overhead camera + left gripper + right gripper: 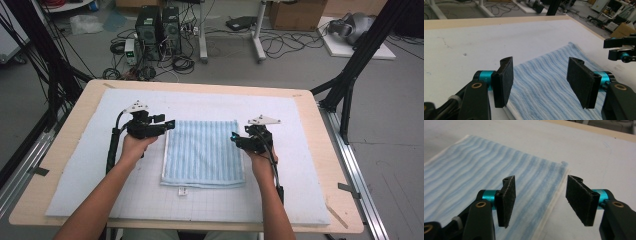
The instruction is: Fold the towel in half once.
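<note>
The left hand-held gripper (169,124) hovered at the far-left corner of the folded blue-striped towel (204,152), its jaws standing wide apart with nothing clamped between them; in the left gripper view (539,85) the towel's striped surface (549,90) lay below the gap, clear of both pads. The towel lay flat at the centre of the white mat (75,165) that covered the wooden tabletop (65,130), folded into a near-square with a white underlayer showing along its left and near edges and a small white tag (183,191) projecting from the near edge. The right hand-held gripper (235,138) hovered at the towel's right edge, near the far-right corner, jaws likewise wide and empty; in the right gripper view (540,200) the towel's edge (529,185) ran beneath the gap without touching either pad.
</note>
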Demonstrator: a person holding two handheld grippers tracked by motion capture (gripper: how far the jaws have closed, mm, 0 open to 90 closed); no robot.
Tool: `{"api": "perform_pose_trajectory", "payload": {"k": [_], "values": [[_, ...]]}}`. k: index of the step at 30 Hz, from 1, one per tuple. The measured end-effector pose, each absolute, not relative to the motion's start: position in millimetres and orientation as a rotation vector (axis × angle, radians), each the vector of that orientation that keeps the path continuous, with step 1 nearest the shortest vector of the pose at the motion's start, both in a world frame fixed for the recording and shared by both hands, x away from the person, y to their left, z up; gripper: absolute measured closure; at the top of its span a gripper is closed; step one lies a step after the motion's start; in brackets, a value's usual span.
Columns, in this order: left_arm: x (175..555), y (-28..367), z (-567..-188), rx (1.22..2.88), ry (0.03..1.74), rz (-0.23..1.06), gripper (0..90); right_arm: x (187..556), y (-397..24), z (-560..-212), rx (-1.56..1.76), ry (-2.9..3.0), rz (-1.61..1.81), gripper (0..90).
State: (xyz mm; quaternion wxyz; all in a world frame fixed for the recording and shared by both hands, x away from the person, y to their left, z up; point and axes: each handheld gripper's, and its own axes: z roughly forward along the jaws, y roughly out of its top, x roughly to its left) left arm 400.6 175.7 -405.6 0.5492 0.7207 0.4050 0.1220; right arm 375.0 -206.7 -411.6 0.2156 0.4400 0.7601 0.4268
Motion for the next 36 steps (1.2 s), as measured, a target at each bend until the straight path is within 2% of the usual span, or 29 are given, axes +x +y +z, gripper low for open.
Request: {"api": "perform_pose_trajectory", "payload": {"k": [2,12,19,24,29,34,36], "values": [[393.0,176.4,-407.1,1.735,0.945,0.296,43.2,366.0,-207.2,-410.7,1.209,2.106,1.194,41.0],[357.8,185.8,-415.0,1.757,0.92,0.317,41.2,332.2,-209.9,-414.5,1.156,2.187,1.232,42.1],[347.3,191.7,-418.4,1.737,0.922,0.311,29.7,312.0,-208.7,-421.2,1.143,2.233,1.193,40.3],[337.0,194.1,-420.9,1.752,0.946,0.309,27.1,299.1,-212.3,-424.3,1.137,2.244,1.19,39.1],[323.0,198.6,-422.8,1.764,0.937,0.302,33.5,290.1,-215.9,-427.2,1.111,2.287,1.171,41.6],[311.2,201.6,-427.7,1.81,0.89,0.28,47.6,285.4,-213.6,-427.2,1.081,2.318,1.171,43.6],[308.3,201.6,-430.3,1.818,0.887,0.269,49.3,284.1,-213.7,-426.7,1.072,2.324,1.179,43.7]]}}
